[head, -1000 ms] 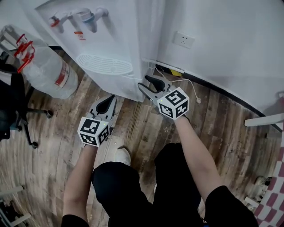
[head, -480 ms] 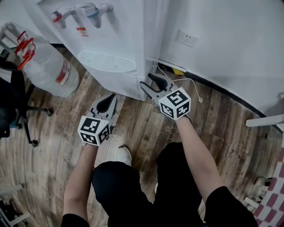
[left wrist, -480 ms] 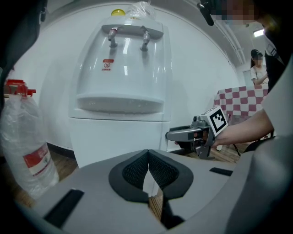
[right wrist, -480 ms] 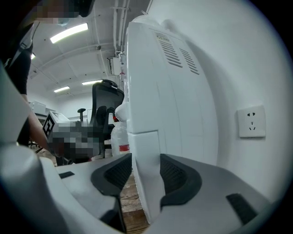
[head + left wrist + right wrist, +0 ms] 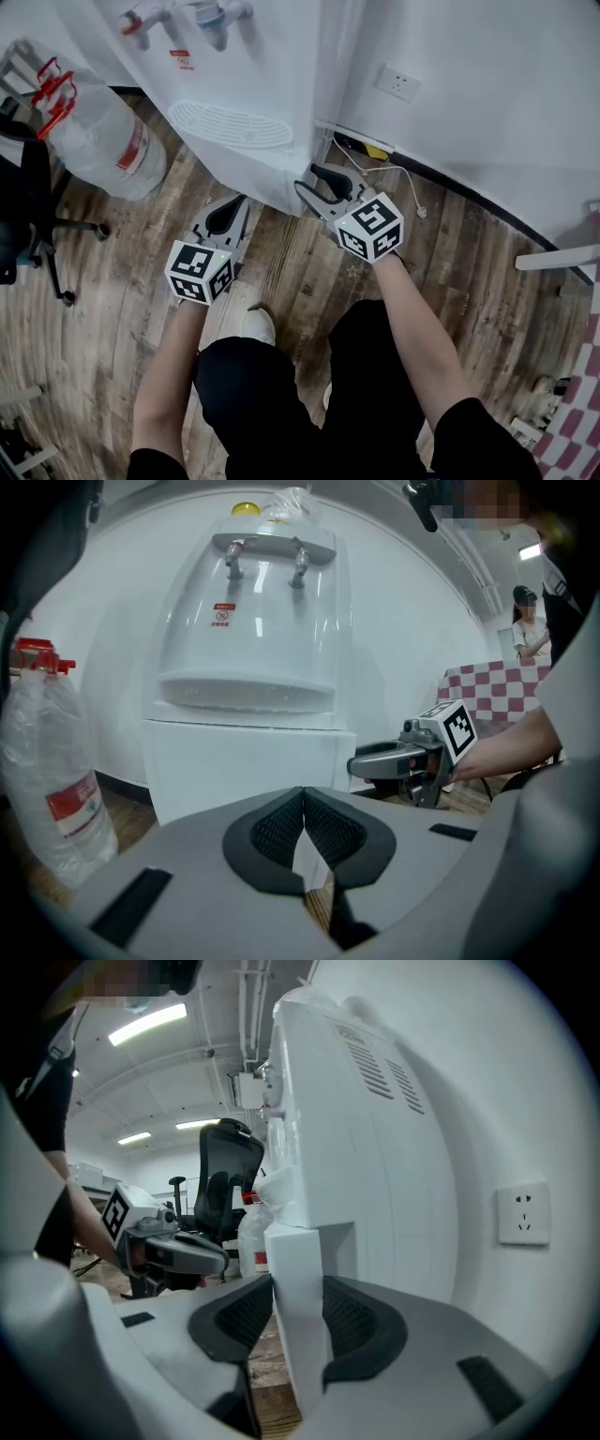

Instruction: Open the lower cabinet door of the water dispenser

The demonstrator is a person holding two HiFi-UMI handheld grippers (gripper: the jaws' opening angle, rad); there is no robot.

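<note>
Right gripper view: edge between jaws
right gripper (image 5: 319, 186) closing on upright lower cabinet door (image 5: 296, 1274) edge; left gripper (image 5: 225, 217) shut, empty, farther away

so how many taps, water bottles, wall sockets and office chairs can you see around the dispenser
taps: 2
water bottle: 1
wall socket: 1
office chair: 1
total: 5
</note>
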